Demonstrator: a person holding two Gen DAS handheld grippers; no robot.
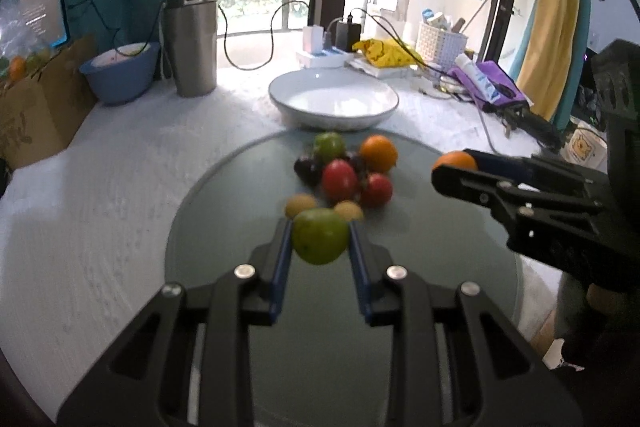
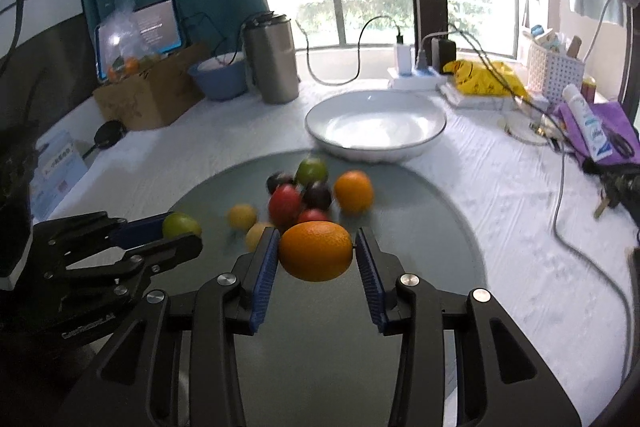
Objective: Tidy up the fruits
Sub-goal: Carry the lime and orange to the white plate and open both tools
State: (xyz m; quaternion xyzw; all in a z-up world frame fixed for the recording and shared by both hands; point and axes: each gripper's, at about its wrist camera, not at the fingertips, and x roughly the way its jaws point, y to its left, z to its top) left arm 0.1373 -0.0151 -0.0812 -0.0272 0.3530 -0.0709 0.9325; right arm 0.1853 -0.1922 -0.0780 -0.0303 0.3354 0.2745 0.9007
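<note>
Above glass disc point(image 1: 224, 227), L gripper point(image 1: 320, 239) grips green fruit point(image 1: 320, 241), R gripper point(image 2: 316, 257) an orange point(image 2: 316, 255).

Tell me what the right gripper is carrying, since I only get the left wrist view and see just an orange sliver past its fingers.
Observer: The right gripper has a whole orange between its blue pads.
Operator: Is that orange off the mat?
Observer: It looks lifted: the glass mat shows below it, though blur makes this uncertain.
Operator: Anything left of the cardboard box that I miss?
Observer: A small black round object lies on the white tablecloth beside the box.
Operator: And my own load?
Observer: From the right wrist, a green fruit shows at the left gripper tips.
</note>
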